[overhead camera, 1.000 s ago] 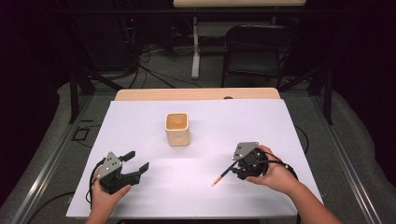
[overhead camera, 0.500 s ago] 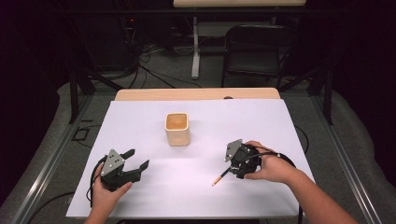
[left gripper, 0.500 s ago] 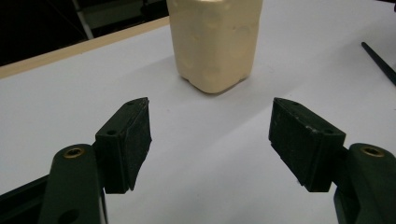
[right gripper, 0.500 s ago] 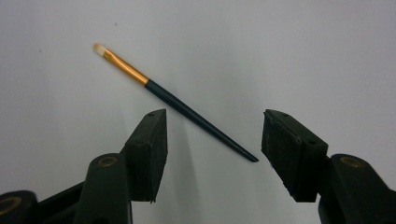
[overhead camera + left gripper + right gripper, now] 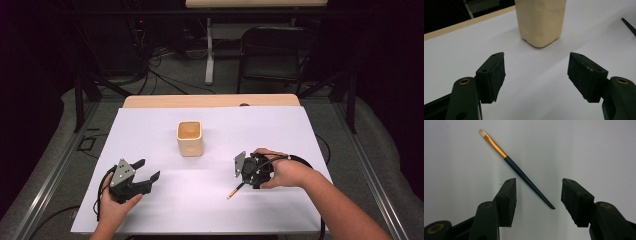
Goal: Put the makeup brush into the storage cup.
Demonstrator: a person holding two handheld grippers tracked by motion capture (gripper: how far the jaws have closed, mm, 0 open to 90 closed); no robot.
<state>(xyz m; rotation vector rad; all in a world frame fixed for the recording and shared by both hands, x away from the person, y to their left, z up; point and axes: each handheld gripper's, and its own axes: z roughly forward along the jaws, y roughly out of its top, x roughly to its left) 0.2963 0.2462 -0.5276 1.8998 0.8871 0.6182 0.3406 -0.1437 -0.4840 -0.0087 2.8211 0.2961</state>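
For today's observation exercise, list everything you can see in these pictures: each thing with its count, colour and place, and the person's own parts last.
paintbrush: one, dark handle, gold ferrule, pale tip; lying flat on the sheet, its handle end between the right gripper's jaws, untouched.
cup: one, cream; upright mid-table.
white sheet: one; covers the tabletop.
table: one, light wood edge at the far side.
chair: one, black; on the floor beyond the table.
left gripper: one, black; near left, jaws open and facing the cup.
right gripper: one, black; near right, over the brush, jaws open and just been closing.
hands: two, one on each gripper.

white table brightly lit, surroundings dark; close fingers slightly soft.
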